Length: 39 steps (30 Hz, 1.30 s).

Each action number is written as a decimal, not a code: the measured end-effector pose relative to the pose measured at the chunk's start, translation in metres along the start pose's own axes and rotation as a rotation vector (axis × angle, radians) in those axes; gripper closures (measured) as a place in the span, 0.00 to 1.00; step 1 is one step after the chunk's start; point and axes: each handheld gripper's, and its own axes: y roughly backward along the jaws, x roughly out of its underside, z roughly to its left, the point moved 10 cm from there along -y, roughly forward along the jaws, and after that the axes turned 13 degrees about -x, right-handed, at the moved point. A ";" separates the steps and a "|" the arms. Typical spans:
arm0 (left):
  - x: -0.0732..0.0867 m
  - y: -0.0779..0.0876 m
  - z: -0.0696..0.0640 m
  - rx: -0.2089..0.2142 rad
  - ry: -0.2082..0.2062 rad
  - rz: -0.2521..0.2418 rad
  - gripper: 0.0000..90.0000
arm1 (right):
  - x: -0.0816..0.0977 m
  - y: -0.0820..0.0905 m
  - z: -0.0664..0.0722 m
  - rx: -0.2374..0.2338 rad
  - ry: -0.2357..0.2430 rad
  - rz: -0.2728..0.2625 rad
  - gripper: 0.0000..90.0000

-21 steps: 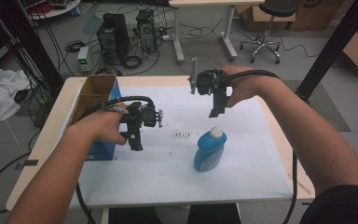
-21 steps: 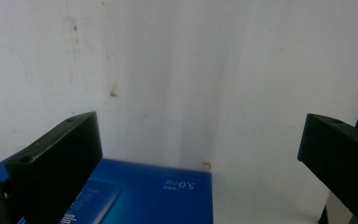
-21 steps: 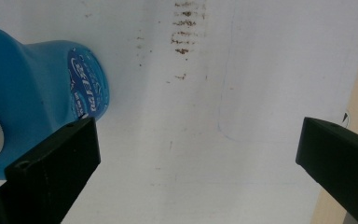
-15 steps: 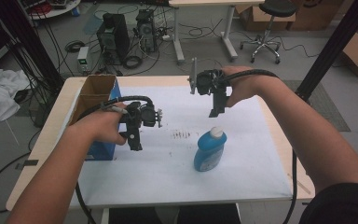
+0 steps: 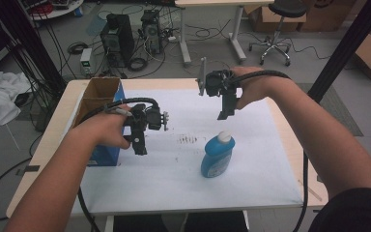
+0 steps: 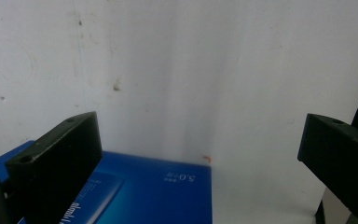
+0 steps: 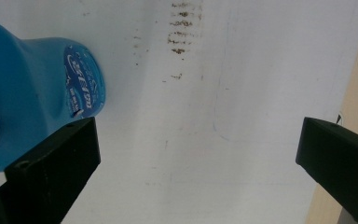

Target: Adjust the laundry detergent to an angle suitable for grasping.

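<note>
A blue bottle (image 5: 218,155) with a white cap stands upright on the white table sheet (image 5: 183,183); the right gripper view looks down on the bottle (image 7: 32,93) at its left edge. My right gripper (image 5: 223,115) hangs open above and behind the bottle, pointing down, nothing between its jaws. A blue open-topped box (image 5: 99,116) stands at the table's left. My left gripper (image 5: 140,150) is open beside the box's near right corner, pointing down. In the left gripper view the box's blue side (image 6: 140,196) lies below the wide jaws.
Dark smudge marks (image 5: 188,140) lie on the sheet between the grippers. The wooden table edge (image 5: 299,159) runs along the right. Behind the table are computer towers (image 5: 118,38), cables, another desk and an office chair (image 5: 278,29). White cloth (image 5: 0,96) lies on the floor at left.
</note>
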 end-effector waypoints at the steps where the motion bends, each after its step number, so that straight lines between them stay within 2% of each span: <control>1: 0.001 0.001 0.000 -0.004 -0.004 0.010 0.00 | 0.001 0.001 0.001 -0.002 0.002 -0.004 0.00; 13: -0.003 0.008 0.001 -0.010 -0.002 0.007 0.00 | -0.001 0.029 0.027 0.006 0.049 -0.027 0.00; 16: -0.002 0.009 0.001 -0.015 0.003 0.005 0.00 | -0.002 0.035 0.039 0.004 0.067 -0.041 0.00; 23: -0.002 0.014 0.001 -0.021 0.006 0.005 0.00 | -0.002 0.037 0.054 -0.002 0.086 -0.031 0.00; 31: -0.004 0.015 -0.001 -0.024 0.002 0.008 0.00 | -0.003 0.030 0.074 -0.025 0.125 -0.029 0.00; 39: -0.003 0.016 -0.003 -0.025 0.006 0.006 0.00 | -0.003 0.024 0.084 -0.044 0.140 -0.028 0.00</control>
